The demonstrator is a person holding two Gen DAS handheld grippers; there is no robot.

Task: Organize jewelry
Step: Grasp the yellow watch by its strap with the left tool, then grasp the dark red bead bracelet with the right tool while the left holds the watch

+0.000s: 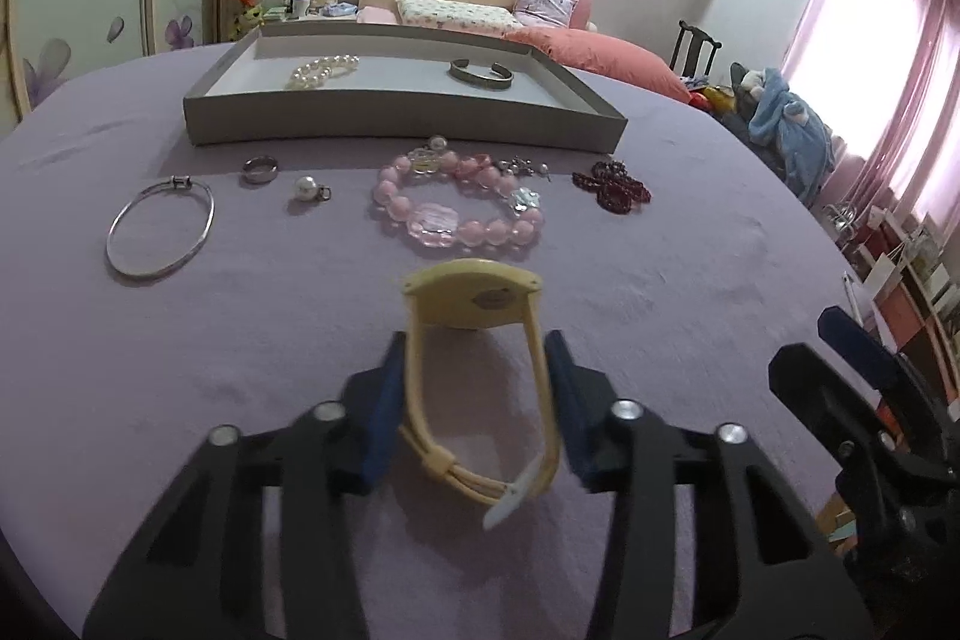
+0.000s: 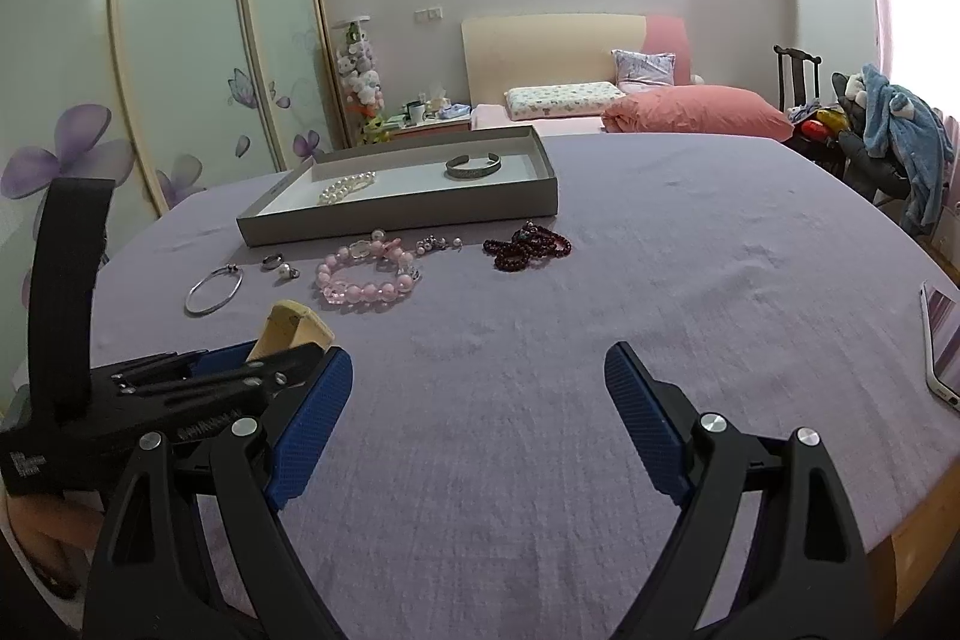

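Observation:
A cream wristwatch [image 1: 471, 301] stands with its face up and its strap loop between the blue pads of my left gripper [image 1: 477, 340], which is shut on the strap. From the right wrist view the watch face [image 2: 294, 334] pokes up above that gripper. My right gripper [image 2: 480, 355] hovers open over bare purple cloth with nothing between its fingers. A grey tray [image 1: 402, 124] at the back holds a pearl bracelet [image 1: 321, 70] and a metal cuff [image 1: 482, 74].
In front of the tray lie a silver bangle [image 1: 161, 226], a ring [image 1: 260, 169], a pearl charm [image 1: 307, 189], a pink bead bracelet [image 1: 456, 208], small earrings [image 1: 525, 167] and dark red beads [image 1: 612, 184]. A phone [image 2: 942, 340] lies at the table's right edge.

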